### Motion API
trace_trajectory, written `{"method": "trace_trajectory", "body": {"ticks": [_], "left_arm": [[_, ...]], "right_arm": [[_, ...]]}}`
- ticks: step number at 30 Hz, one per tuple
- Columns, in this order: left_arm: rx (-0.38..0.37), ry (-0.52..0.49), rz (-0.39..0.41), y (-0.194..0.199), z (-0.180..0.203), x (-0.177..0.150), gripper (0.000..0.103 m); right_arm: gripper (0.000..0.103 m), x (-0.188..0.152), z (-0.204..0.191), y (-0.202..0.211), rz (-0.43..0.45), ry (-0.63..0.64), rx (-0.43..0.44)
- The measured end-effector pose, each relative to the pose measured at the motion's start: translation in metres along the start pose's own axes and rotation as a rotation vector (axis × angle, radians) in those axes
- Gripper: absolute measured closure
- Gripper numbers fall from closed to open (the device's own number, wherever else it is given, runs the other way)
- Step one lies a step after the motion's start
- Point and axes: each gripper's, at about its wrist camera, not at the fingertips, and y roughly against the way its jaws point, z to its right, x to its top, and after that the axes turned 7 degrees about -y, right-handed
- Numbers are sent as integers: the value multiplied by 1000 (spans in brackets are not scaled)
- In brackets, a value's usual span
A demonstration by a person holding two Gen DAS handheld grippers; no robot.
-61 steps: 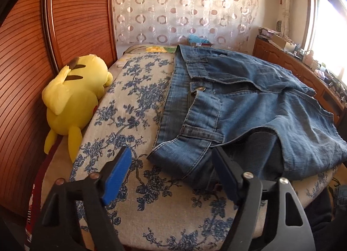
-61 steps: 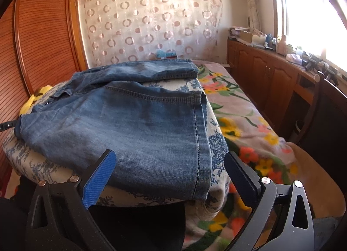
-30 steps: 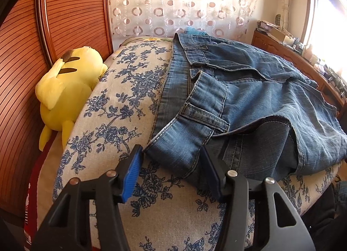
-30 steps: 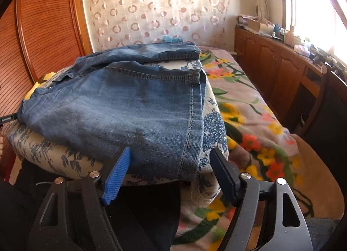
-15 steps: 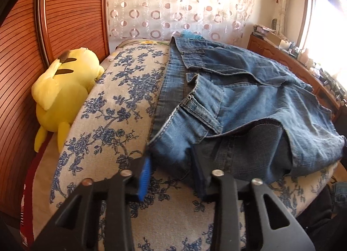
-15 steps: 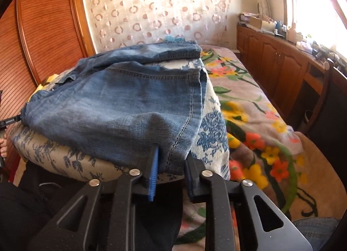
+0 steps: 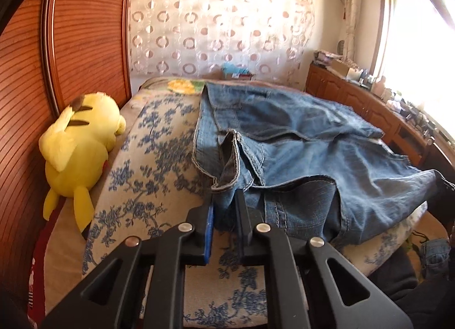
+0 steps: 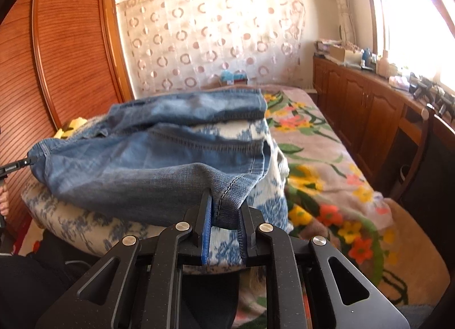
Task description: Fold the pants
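Both grippers — left [image 7: 224, 209] and right [image 8: 224, 209], low in frame — have just closed, each pinching the jeans' [image 7: 312, 152] near edge, above the bed [image 7: 148, 158].

Both claws have just closed on the jeans [image 7: 298, 141], lifting its near edge.

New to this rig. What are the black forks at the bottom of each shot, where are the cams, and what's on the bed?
No robot: a person holds a two-finger gripper in each hand, with a fisheye camera on each looking along its fingers. One picture is the left gripper view, the other the right gripper view. Blue jeans lie on a blue-flowered cover over a bed; a yellow plush toy sits beside it. Both sets of jaws have just been closing and now pinch denim: the left at the waistband corner, the right at a hem corner.
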Motion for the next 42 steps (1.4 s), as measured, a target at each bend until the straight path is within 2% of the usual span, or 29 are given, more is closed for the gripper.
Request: {"method": "trace_trajectory", "body": {"ticks": [10, 19, 27, 37, 42], "left_arm": [[-28, 0, 37, 21, 5, 2, 95], [-35, 11, -29, 9, 6, -25, 95], [-29, 10, -38, 4, 9, -33, 95], [-75, 12, -12, 41, 8, -36, 96], [-69, 10, 13, 65, 4, -31, 96]], "right_arm": [[90, 14, 4, 11, 37, 6, -2], [90, 15, 8, 7, 18, 4, -8], [90, 7, 11, -4, -10, 10, -36], [90, 6, 12, 12, -2, 2, -20], [90, 12, 14, 27, 18, -9, 11]]}}
